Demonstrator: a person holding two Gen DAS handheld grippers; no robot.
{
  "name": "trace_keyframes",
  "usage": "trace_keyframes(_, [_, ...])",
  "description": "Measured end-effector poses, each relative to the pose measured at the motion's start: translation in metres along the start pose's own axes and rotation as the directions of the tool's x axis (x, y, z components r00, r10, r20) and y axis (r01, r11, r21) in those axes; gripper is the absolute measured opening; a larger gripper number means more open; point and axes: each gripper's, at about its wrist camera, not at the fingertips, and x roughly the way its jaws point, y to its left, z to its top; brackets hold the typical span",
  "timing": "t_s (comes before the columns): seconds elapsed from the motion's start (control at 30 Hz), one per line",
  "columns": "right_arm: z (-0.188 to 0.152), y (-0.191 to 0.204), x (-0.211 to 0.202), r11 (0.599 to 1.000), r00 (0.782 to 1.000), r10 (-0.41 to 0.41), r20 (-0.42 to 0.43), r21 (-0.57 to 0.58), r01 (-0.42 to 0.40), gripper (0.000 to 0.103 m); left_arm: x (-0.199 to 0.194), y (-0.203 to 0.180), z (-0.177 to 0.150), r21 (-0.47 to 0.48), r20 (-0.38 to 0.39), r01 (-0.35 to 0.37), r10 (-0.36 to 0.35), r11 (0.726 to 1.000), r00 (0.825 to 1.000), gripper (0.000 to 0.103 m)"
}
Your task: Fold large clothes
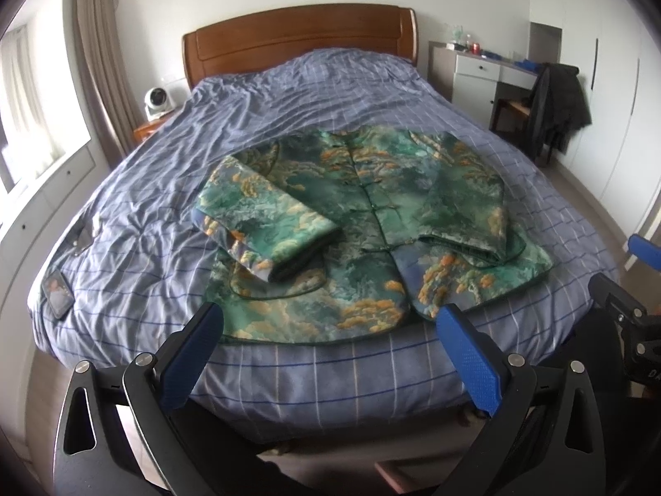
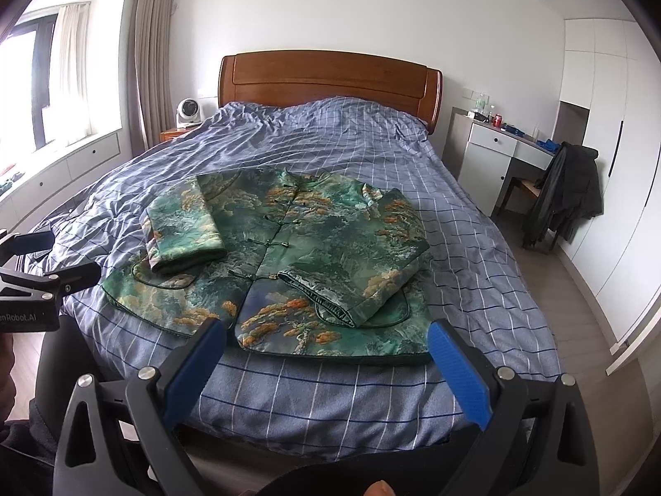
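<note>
My left gripper (image 1: 326,326) hangs over the foot of the bed (image 1: 289,372) with its fingers (image 1: 194,355) spread wide and nothing between them; my right gripper (image 2: 326,347) is the same, fingers (image 2: 458,372) far apart and empty; neither touches the jacket (image 1: 372,223). The jacket lies face up near the middle of the bed, collar toward the headboard (image 2: 330,78), hem toward me, its front fastened down the centre; both sleeves are already folded in across the body, the left sleeve (image 1: 264,223) lying slantwise over the chest, the right sleeve (image 2: 355,289) doubled back with its cuff near the hem. So I judge the first stage done; what is left, as I read it, is to bring the sides in if needed and fold the body hem to collar, then tidy the bundle; the padded cloth looks thick and may spring back.
</note>
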Motion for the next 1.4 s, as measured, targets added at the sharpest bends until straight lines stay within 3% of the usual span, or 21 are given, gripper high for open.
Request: trace_keyframes(1.4, [-0.004, 0.002, 0.011, 1.000, 1.000, 0.017, -0.018, 0.019, -0.017, 0.100, 0.007, 0.002, 0.004, 0.020, -0.025, 0.013, -0.013, 1.000, 1.000, 0.103])
